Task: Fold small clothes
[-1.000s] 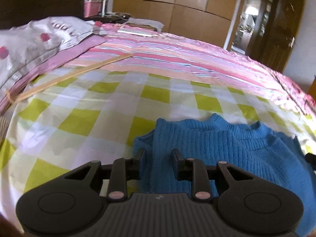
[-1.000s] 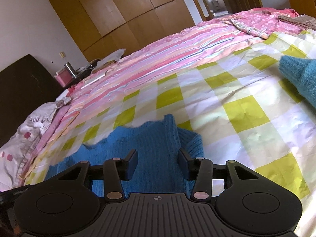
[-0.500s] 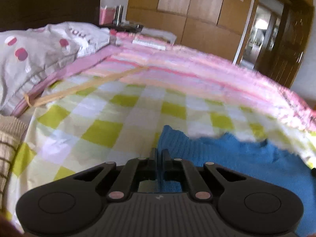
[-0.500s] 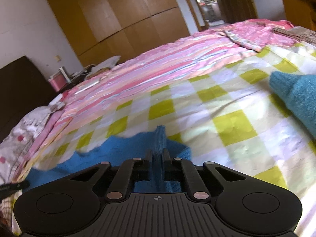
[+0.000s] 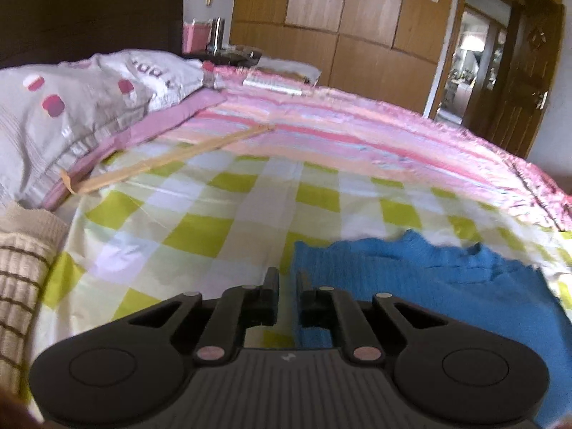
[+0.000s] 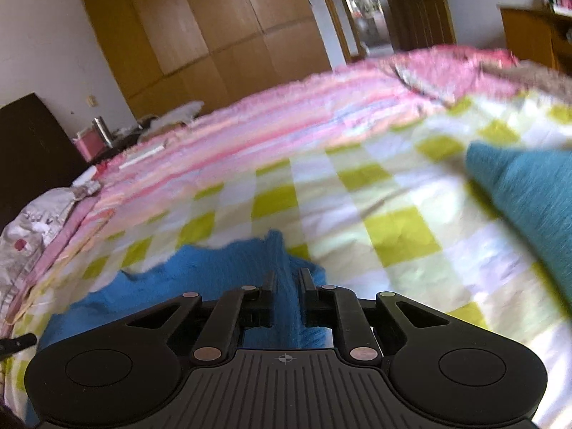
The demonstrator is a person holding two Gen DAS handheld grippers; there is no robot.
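A bright blue knit sweater [image 5: 411,279] lies on the checked green-and-white sheet [image 5: 200,228]. My left gripper [image 5: 287,284] sits at the sweater's left edge. Its jaws stand slightly apart; the blue edge lies against the right finger and bare sheet shows in the gap. My right gripper [image 6: 287,282] is shut on a raised fold of the same sweater [image 6: 200,268] at its right end, the knit pinched between the fingers.
A teal knit garment [image 6: 529,200] lies at the right on the sheet. A beige striped knit [image 5: 21,268] lies at the left edge. A grey dotted pillow [image 5: 78,107] and a pink striped quilt [image 5: 339,136] lie beyond. Wooden wardrobes and a doorway stand behind.
Both grippers closed from wide open onto the sweater's ends and lifted. The left jaws have since parted slightly and the sweater's edge has slipped to the right finger.
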